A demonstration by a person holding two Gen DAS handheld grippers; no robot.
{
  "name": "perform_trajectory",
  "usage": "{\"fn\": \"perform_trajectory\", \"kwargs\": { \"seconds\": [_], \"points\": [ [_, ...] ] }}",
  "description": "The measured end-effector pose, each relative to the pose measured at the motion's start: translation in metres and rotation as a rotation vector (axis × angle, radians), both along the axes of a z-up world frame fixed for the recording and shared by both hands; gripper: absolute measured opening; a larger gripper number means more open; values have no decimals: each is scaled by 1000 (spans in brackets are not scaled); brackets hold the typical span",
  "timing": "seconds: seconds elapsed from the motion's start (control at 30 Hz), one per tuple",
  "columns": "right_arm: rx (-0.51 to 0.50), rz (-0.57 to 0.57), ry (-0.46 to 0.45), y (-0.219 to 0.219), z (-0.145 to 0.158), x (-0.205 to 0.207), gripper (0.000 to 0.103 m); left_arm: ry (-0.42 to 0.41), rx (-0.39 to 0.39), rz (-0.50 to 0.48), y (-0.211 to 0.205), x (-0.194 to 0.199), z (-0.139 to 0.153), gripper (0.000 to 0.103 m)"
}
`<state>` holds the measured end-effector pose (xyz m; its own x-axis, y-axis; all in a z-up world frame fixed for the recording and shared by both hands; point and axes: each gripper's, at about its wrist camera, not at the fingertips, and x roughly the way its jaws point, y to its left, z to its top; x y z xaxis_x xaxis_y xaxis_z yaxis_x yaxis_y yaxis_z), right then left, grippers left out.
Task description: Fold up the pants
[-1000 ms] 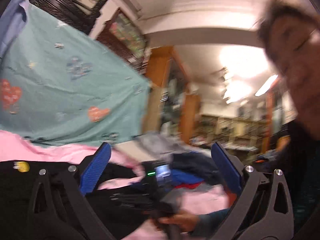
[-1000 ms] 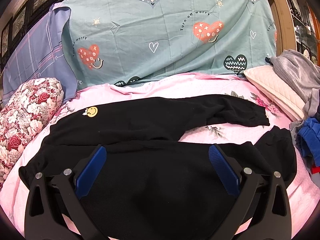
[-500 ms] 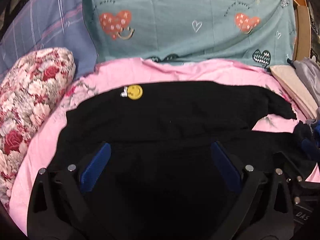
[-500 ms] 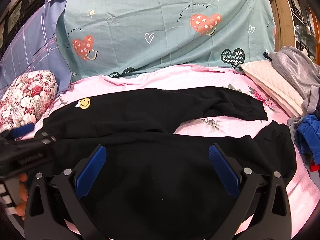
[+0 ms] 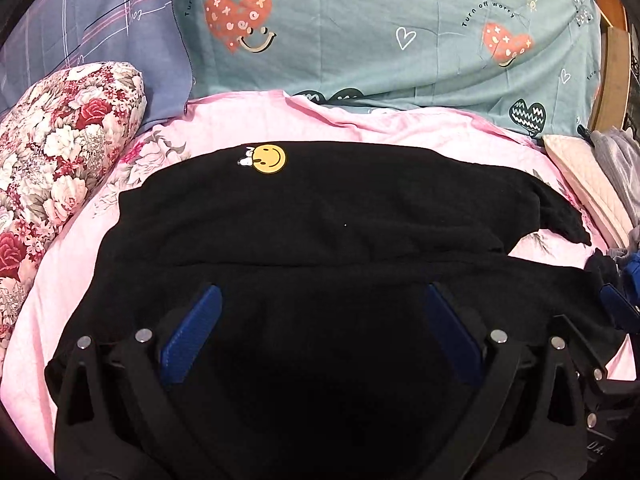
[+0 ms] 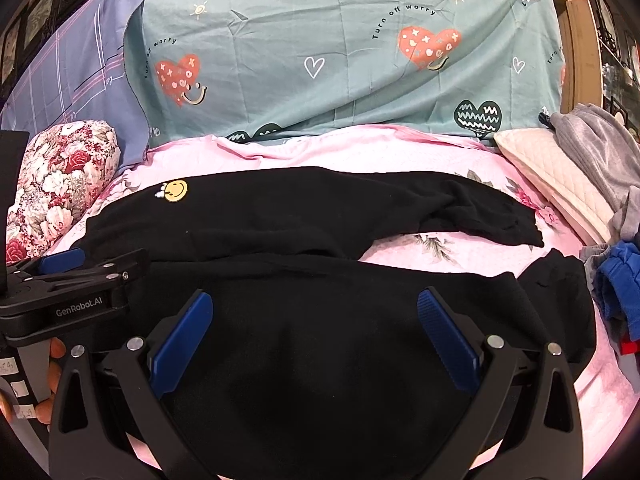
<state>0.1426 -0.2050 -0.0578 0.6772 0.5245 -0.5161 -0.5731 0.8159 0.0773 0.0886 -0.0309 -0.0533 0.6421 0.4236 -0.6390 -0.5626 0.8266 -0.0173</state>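
- The black pants (image 5: 320,216) lay spread out flat on a bed with a pink sheet (image 5: 360,120)
- The waist end was on the left side and the two legs reached to the right, a little apart, with pink sheet showing between them
- A small yellow smiley patch (image 5: 271,158) sat on the pants near the waist
- The left gripper (image 5: 320,320) hung over the near part of the pants with its jaws spread wide and nothing in them
- The right gripper (image 6: 316,324) hung over the near leg, jaws also spread wide and holding nothing
- In the right wrist view, the left gripper showed at the left edge, with fingers (image 6: 54,368) around its handle
- A flowery red and white pillow (image 5: 60,140) lay at the left side of the bed
- A green cloth with hearts (image 6: 340,48) stood up behind the bed, and a blue striped cloth (image 5: 100,20) was beside it
- A cream quilted pad (image 6: 560,184), grey clothes (image 6: 600,148) and blue clothes (image 6: 620,288) were piled at the right side
- Dark framed pictures (image 6: 36,16) hung on the wall at the top left
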Motion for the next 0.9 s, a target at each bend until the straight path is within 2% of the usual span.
{"fn": "perform_trajectory", "kwargs": {
  "seconds": [0.33, 0.67, 0.77, 0.9],
  "points": [
    [-3, 0, 0, 0, 0, 0, 102, 26, 22, 16, -2, 5, -15, 101],
    [-4, 9, -5, 0, 0, -1, 102, 66, -4, 54, 3, 2, -19, 101],
    [-13, 29, -12, -5, 6, -3, 102, 90, -26, 58, 6, -10, -13, 101],
    [-9, 86, 44, -32, 21, -2, 102, 136, -101, 57, 25, -51, -3, 101]
  ]
}}
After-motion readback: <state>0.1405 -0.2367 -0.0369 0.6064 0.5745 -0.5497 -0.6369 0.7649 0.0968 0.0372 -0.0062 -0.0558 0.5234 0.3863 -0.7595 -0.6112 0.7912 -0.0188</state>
